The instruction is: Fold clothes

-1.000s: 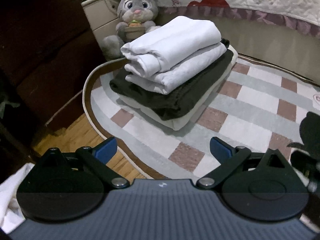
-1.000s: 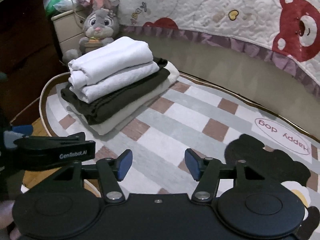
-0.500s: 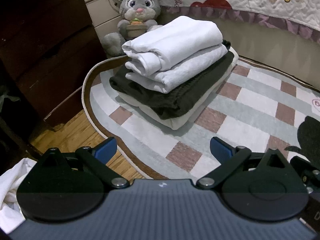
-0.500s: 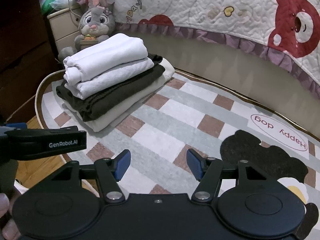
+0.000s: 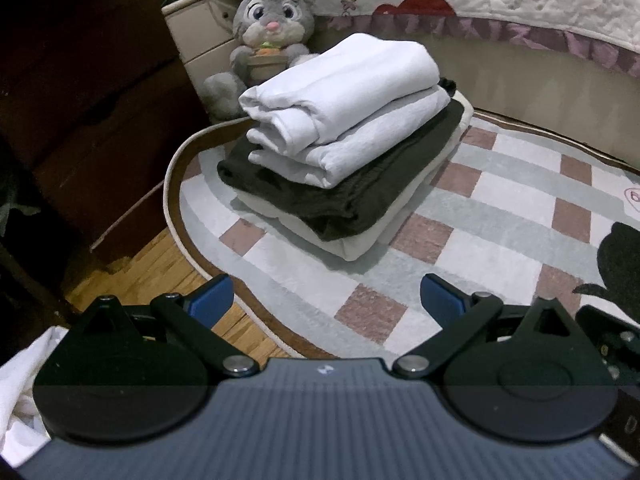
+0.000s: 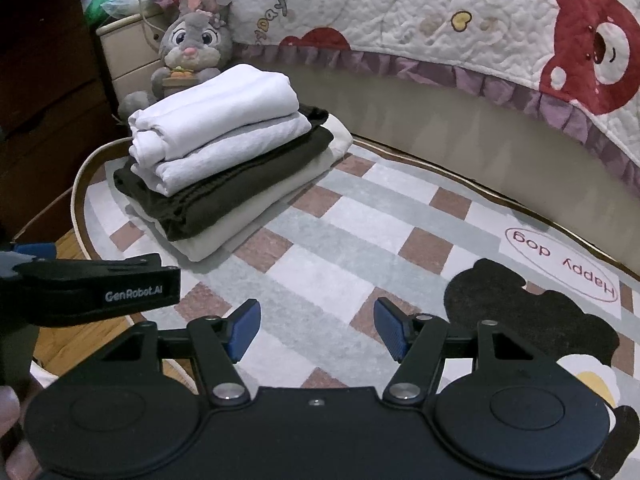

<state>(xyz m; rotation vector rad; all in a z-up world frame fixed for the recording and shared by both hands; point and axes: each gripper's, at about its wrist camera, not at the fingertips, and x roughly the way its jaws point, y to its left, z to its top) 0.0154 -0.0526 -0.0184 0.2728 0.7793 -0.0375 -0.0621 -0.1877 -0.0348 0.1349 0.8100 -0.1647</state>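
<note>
A stack of folded clothes (image 5: 344,136) (image 6: 224,152) rests on the checked rug (image 5: 500,208) (image 6: 352,236): two white pieces on top, a dark one under them, a cream one at the bottom. My left gripper (image 5: 326,298) hovers open in front of the stack, over the rug's near edge, nothing between its blue pads. My right gripper (image 6: 316,322) is also open and empty, above the rug to the right of the stack. The left gripper's black body (image 6: 92,288) shows at the left of the right wrist view. A loose white cloth (image 5: 16,392) lies at the lower left.
A grey plush rabbit (image 5: 268,32) (image 6: 188,52) sits behind the stack, against a cream nightstand (image 6: 128,52). A dark wooden cabinet (image 5: 80,92) stands to the left on wooden floor (image 5: 152,272). A bed with a bear-print quilt (image 6: 460,12) borders the rug at the back.
Both views have shifted slightly, so the stack sits a little differently in frame. The grippers stay open and empty, and the clothes have not moved.
</note>
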